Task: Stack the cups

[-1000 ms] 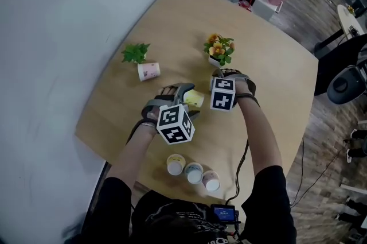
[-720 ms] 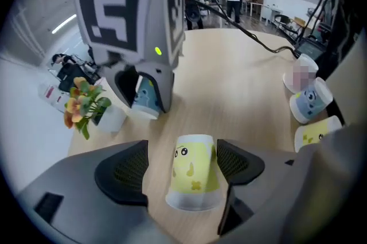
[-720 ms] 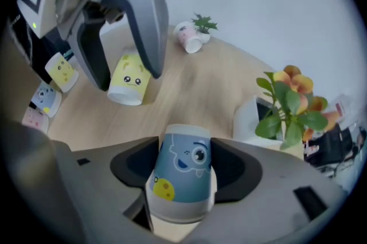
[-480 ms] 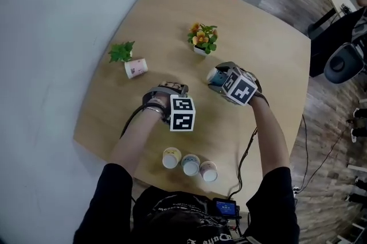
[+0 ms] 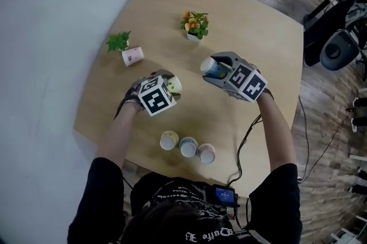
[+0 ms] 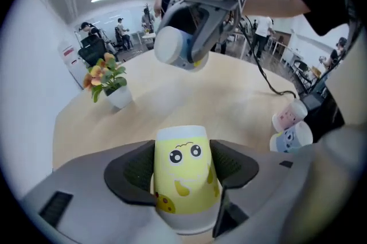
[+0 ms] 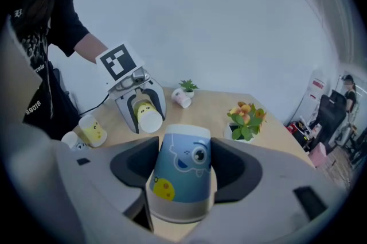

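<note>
My left gripper (image 5: 167, 88) is shut on a yellow cup (image 5: 174, 85) with a cartoon face, tilted over the middle of the round wooden table (image 5: 258, 36). Its jaws have just been closing, and the yellow cup (image 6: 182, 179) sits between the pads. My right gripper (image 5: 217, 72) is shut on a blue cup (image 5: 210, 66), held above the table and lying sideways, its base towards the left gripper. Its jaws closed a moment ago on the blue cup (image 7: 182, 179). The two held cups face each other a short way apart.
Three more cups (image 5: 188, 147) stand in a row near the table's front edge. A pink cup (image 5: 133, 55) lies on its side by a small green plant (image 5: 118, 41) at the left. A potted flower (image 5: 195, 23) stands further back.
The right gripper rose from the table with the blue cup and rolled it sideways. The left gripper closed on the yellow cup and tipped it towards the right gripper.
</note>
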Tool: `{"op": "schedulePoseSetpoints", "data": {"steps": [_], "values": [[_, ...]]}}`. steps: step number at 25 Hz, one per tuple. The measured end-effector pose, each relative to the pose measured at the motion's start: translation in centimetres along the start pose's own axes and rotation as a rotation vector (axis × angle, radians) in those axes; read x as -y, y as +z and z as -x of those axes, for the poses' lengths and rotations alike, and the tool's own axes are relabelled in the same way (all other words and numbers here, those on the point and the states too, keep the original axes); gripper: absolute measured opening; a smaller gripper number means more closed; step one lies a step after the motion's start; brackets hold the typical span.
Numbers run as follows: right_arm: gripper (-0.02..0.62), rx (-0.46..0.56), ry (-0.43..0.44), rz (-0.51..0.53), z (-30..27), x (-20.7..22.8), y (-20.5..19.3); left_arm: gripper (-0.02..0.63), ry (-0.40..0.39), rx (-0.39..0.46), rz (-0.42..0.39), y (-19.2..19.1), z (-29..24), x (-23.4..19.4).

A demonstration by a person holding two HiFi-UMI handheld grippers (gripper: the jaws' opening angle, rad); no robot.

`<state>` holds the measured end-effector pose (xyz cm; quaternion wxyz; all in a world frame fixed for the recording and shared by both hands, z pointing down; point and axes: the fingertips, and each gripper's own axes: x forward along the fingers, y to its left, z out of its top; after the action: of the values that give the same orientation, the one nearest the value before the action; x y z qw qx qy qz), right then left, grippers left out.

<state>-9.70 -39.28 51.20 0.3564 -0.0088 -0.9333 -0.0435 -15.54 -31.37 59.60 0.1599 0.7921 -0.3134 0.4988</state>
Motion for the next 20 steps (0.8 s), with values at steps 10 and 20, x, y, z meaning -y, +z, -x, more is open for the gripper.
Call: {"op": "schedulePoseSetpoints", "data": {"steps": [10, 20], "values": [[0.291, 0.22, -0.067, -0.092, 5.3, -5.1, 4.7, 0.296, 0.052, 0.416, 0.225, 3.9, 7.7, 2.8], [0.291, 0.383, -0.113, -0.201, 9.5, -13.1, 5.9, 0.298, -0.003, 0.777, 0.445, 4.5, 13.9, 7.1]]}}
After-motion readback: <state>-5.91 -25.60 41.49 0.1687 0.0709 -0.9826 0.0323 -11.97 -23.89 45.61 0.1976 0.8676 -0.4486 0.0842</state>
